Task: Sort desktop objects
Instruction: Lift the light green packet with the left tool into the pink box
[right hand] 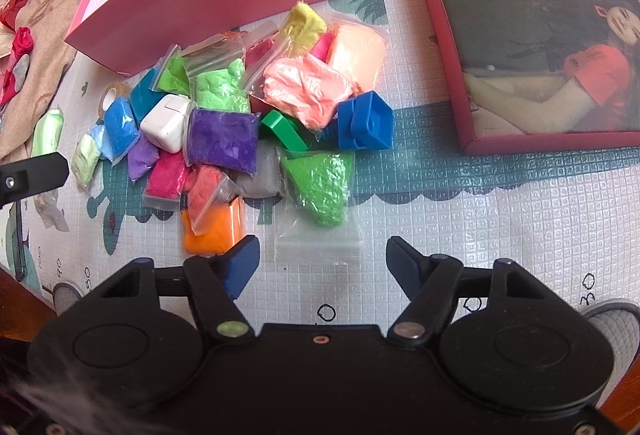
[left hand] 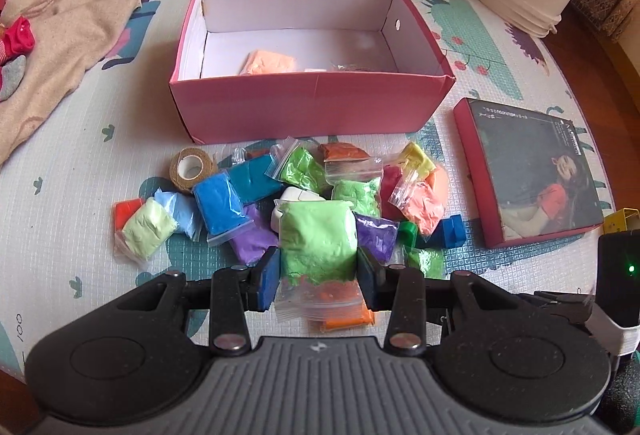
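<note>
The left gripper (left hand: 318, 267) is clenched on a light green clay bag (left hand: 318, 235), both pads pressed against its sides. The bag hangs above the pile of clay bags (left hand: 280, 195), its clear zip end trailing below the pads.

The right gripper (right hand: 322, 263) stands released, jaws apart, nothing pressed between them. The clear end of a bright green bag (right hand: 320, 187) lies on the mat (right hand: 480, 235) between its fingertips, untouched.

The pile lies on the mat just in front of the pink box (left hand: 312, 107). It holds bags of blue, purple, green, yellow, pink and orange clay, plus a white cube (right hand: 166, 123), a blue block (right hand: 366, 121) and a green piece (right hand: 282, 129). A tape roll (left hand: 192, 171) stands at the pile's left edge.

The box is open on top. A peach bag (left hand: 268, 63) lies on its floor near the front wall.

The box lid (left hand: 528, 171), printed with a photo, lies flat on the mat right of the pile. Cloths (left hand: 60, 35) are heaped at the left.
</note>
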